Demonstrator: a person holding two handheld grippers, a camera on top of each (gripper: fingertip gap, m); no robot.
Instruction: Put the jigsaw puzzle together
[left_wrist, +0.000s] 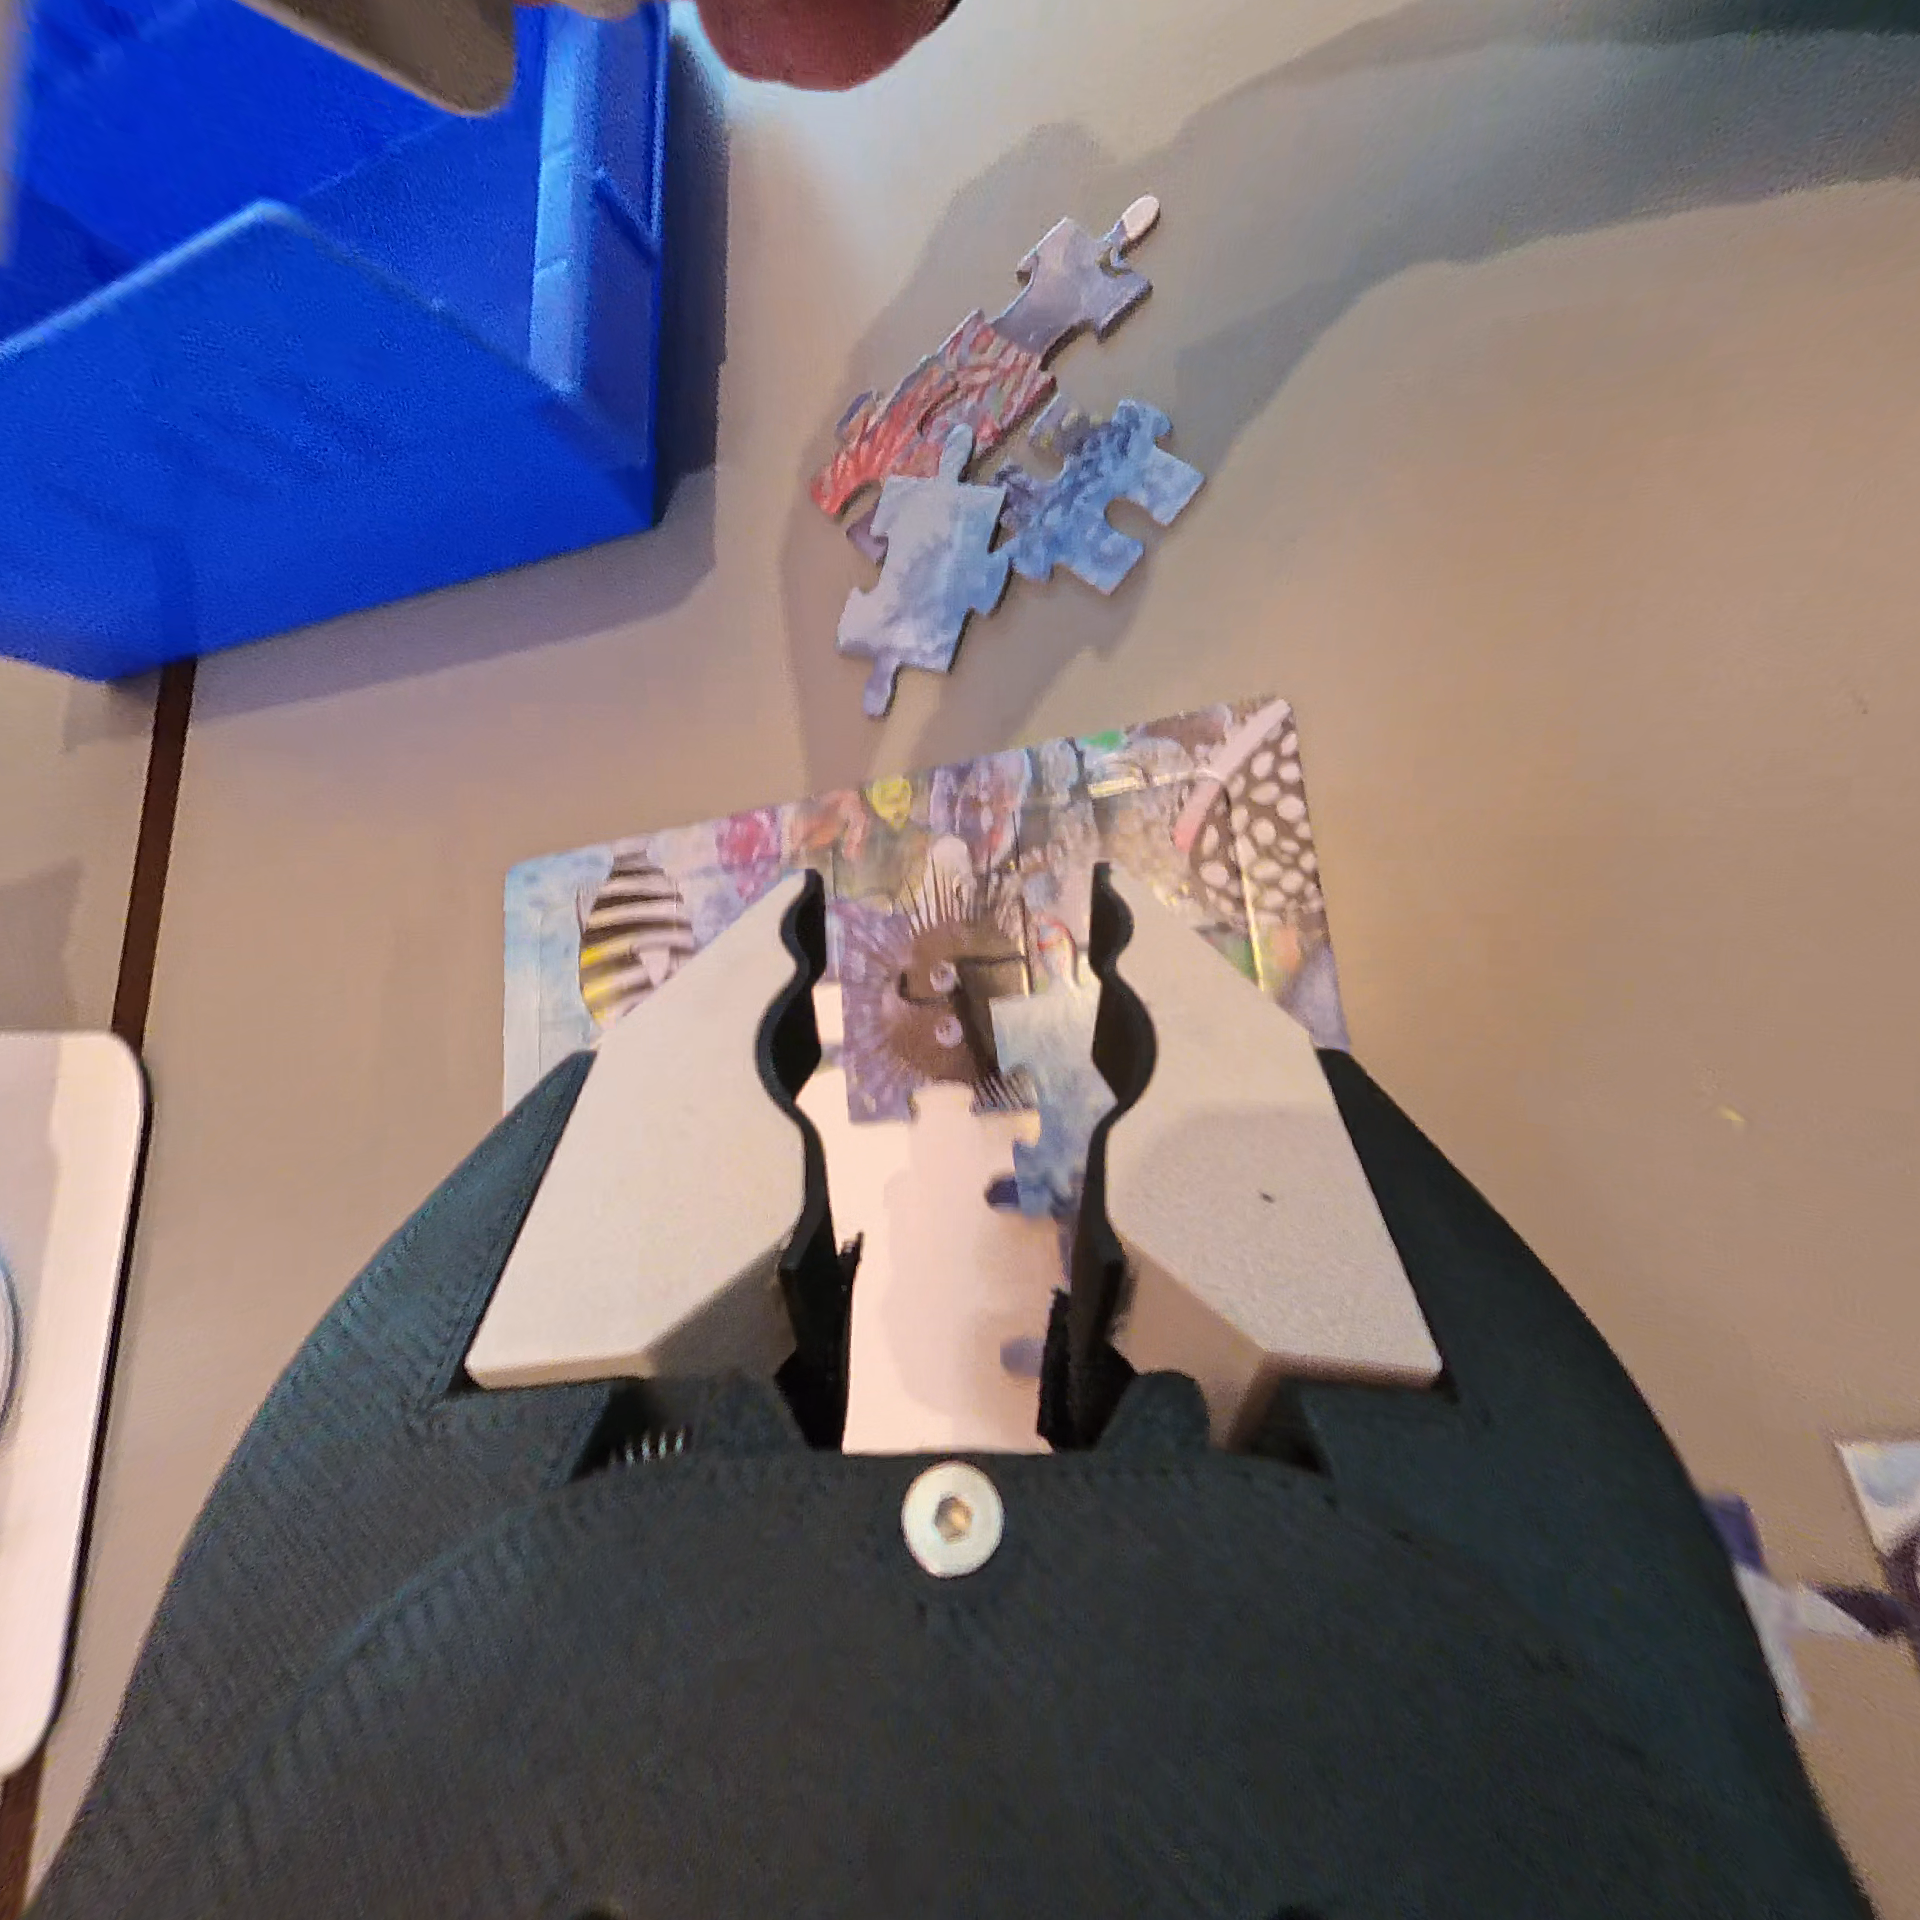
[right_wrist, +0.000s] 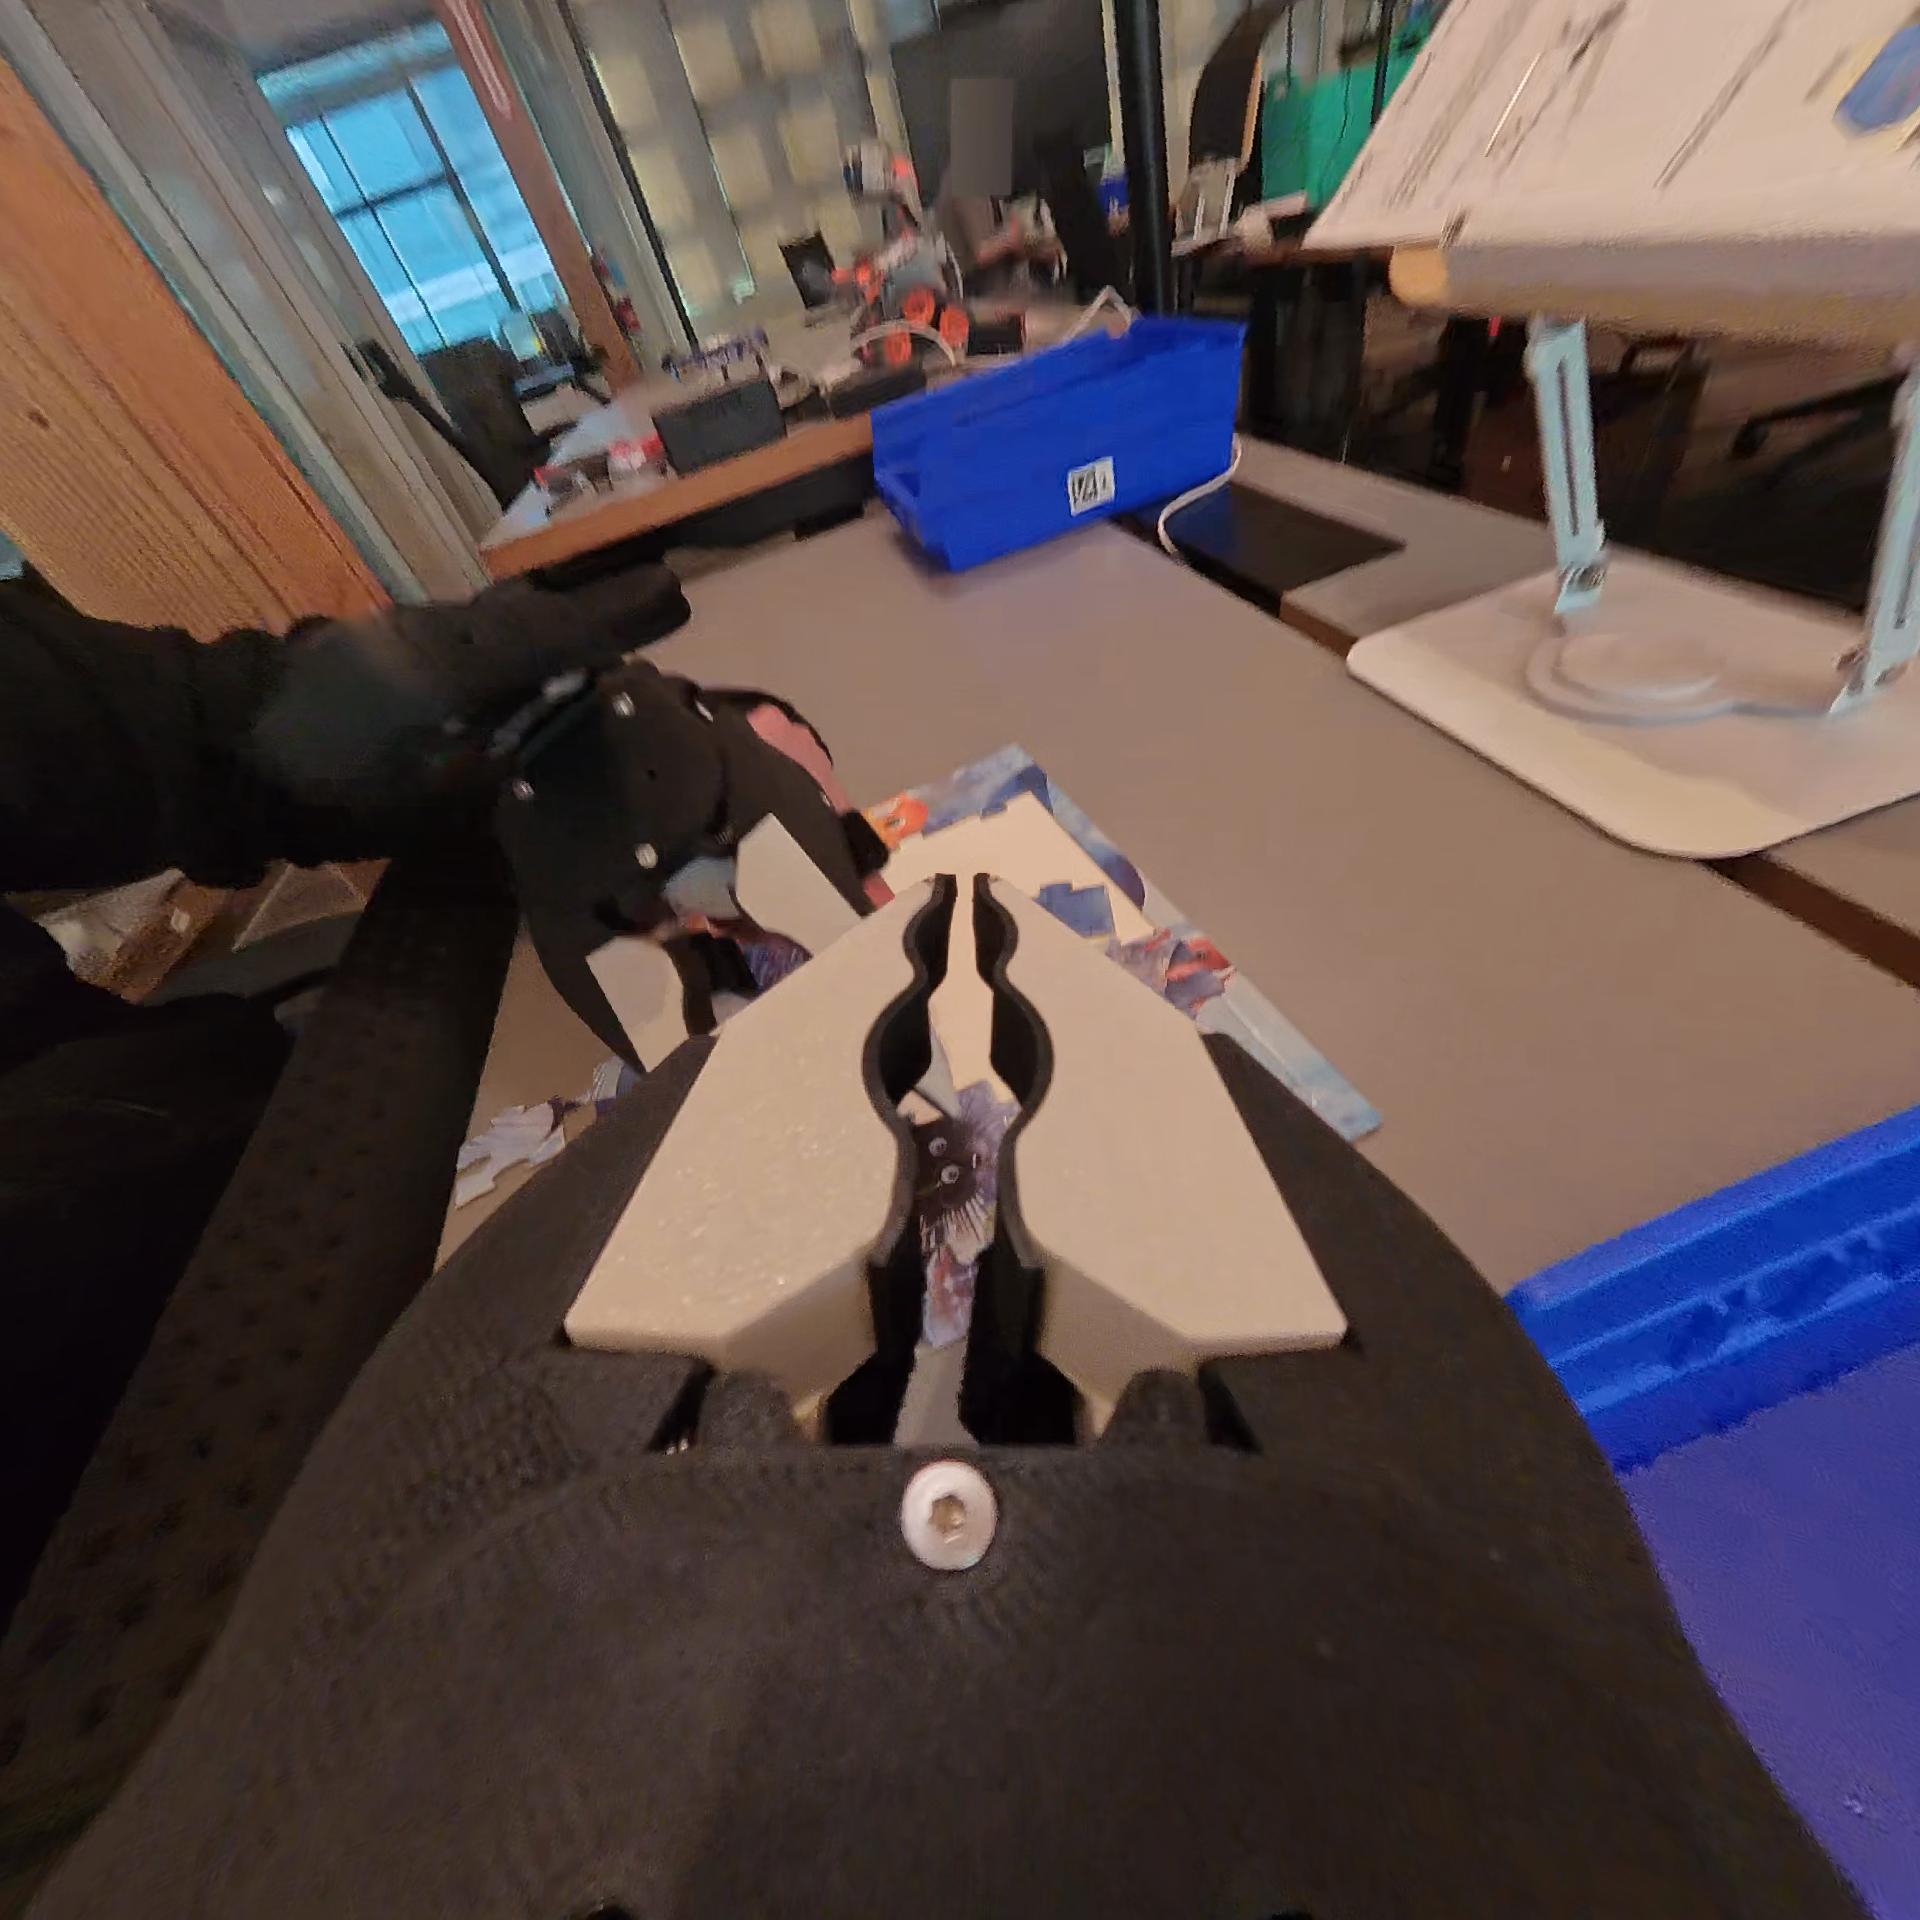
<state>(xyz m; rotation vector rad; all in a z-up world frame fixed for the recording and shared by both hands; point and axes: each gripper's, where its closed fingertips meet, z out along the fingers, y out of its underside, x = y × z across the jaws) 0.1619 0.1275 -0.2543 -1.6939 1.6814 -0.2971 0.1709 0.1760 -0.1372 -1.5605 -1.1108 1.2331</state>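
The left gripper (left_wrist: 956, 883), fingers spread and empty, hovers over the half-built puzzle board (left_wrist: 540, 935) on the grey table (left_wrist: 1558, 831). Loose pieces (left_wrist: 997, 468) lie just beyond its tips, their cluster running away from it. The right gripper (right_wrist: 963, 883), nearly closed and apparently empty, hangs farther back.

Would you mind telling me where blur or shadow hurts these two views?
Left wrist view: loose puzzle pieces fairly sharp, blue bin and bottom-right pieces smeared; soft shadows cross the table. Right wrist view: background room and left gripper motion-blurred.
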